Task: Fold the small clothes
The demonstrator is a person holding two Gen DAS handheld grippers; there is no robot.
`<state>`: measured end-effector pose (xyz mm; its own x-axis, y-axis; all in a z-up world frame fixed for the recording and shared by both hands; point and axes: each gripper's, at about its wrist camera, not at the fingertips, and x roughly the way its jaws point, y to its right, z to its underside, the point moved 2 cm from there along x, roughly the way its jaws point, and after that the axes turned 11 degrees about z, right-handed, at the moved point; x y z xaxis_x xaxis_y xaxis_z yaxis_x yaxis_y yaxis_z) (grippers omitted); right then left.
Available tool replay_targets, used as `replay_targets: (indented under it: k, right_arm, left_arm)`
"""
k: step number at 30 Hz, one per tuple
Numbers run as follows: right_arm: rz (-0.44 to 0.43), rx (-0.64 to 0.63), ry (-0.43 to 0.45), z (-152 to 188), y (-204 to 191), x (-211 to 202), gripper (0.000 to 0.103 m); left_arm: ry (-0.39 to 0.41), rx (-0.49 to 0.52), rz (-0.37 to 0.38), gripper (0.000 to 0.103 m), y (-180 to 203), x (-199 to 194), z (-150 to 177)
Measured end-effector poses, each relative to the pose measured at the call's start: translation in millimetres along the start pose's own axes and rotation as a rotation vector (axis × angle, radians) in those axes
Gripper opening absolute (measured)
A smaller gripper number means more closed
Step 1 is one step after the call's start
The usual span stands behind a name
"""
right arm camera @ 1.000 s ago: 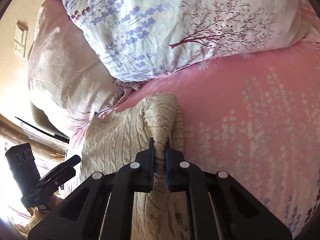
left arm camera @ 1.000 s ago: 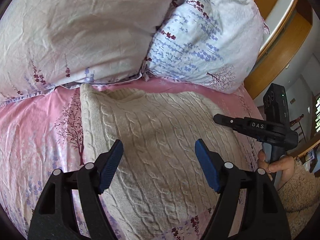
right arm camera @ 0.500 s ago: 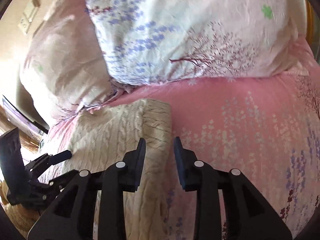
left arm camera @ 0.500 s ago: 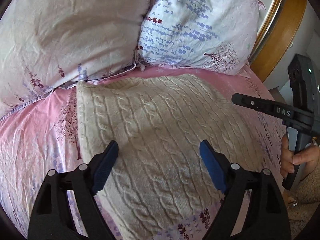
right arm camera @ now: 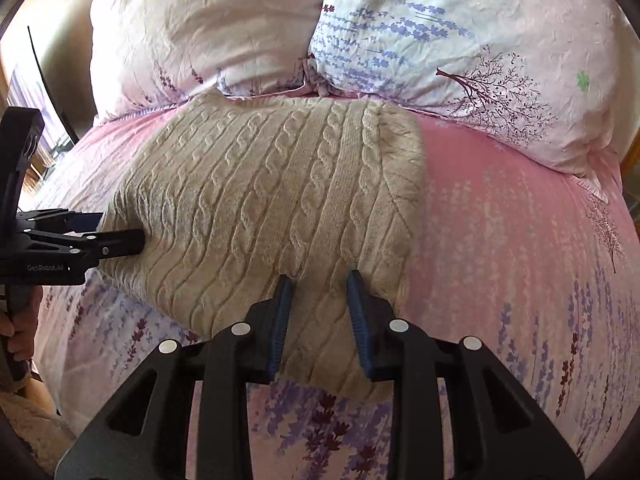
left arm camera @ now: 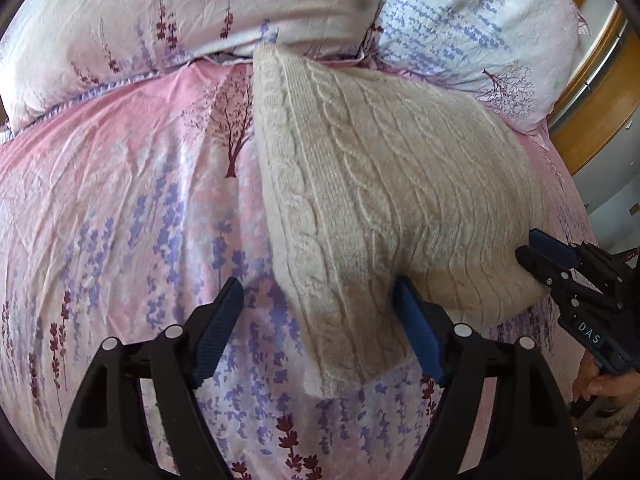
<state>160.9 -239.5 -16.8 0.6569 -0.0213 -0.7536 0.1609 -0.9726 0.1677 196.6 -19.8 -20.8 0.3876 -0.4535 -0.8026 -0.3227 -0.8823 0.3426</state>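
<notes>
A cream cable-knit sweater [left arm camera: 372, 184] lies folded on the pink floral bedsheet [left arm camera: 120, 208], its far edge against the pillows. It also shows in the right wrist view [right arm camera: 256, 204]. My left gripper [left arm camera: 316, 328] is open, its fingers straddling the sweater's near corner. My right gripper [right arm camera: 316, 320] is open, with the sweater's near edge between its blue pads, not pinched. In the left wrist view the right gripper [left arm camera: 536, 256] touches the sweater's right edge. In the right wrist view the left gripper [right arm camera: 132, 240] presses the sweater's left edge.
Two floral pillows [left arm camera: 200, 8] [left arm camera: 480, 28] lie at the head of the bed. A wooden bed frame [left arm camera: 600, 92] runs along the right. The sheet also shows in the right wrist view [right arm camera: 520, 260].
My right gripper let go of the sweater's edge, opened and moved round to its near edge. My left gripper stayed open and shifted to the sweater's near left corner. The sweater now lies flat.
</notes>
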Motion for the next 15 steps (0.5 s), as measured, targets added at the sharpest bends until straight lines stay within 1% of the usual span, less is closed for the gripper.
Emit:
replay_targets:
  k: [1,2,3,4,5,7,9,11,15]
  right_arm:
    - [0.013,-0.008,0.006,0.3,-1.9,-2.9,0.031]
    - [0.004,0.012,0.015,0.6,-0.7,-9.1,0.031]
    - [-0.019,0.041,0.031,2.3,2.1,-16.8,0.031]
    - [-0.024,0.055,0.043,5.4,3.8,-22.9,0.03]
    - [-0.012,0.052,0.042,9.1,3.3,-24.5,0.03]
    - [0.008,0.038,0.007,19.5,3.8,-19.0,0.03]
    - [0.005,0.049,-0.004,27.1,4.5,-16.8,0.03]
    - [0.011,0.046,-0.008,28.2,3.3,-19.3,0.03]
    - [-0.002,0.11,0.002,32.8,11.4,-30.8,0.03]
  left_arm:
    - [-0.001,0.0,-0.008,0.078,1.0,-1.7,0.9]
    - [-0.003,-0.018,-0.005,0.077,1.3,-5.8,2.0]
    - [0.008,-0.031,0.009,0.077,1.2,-11.9,4.1]
    - [0.024,-0.029,0.01,0.077,1.1,-18.1,7.3]
    - [0.035,-0.019,-0.007,0.077,0.8,-22.3,10.7]
    - [0.03,-0.014,-0.033,0.077,-3.2,-24.9,19.1]
    - [0.017,-0.052,-0.023,0.079,-11.8,-22.6,25.6]
    - [0.022,-0.085,-0.012,0.08,-16.6,-23.7,30.3]
    - [0.05,-0.071,-0.024,0.08,-12.2,-35.3,39.8]
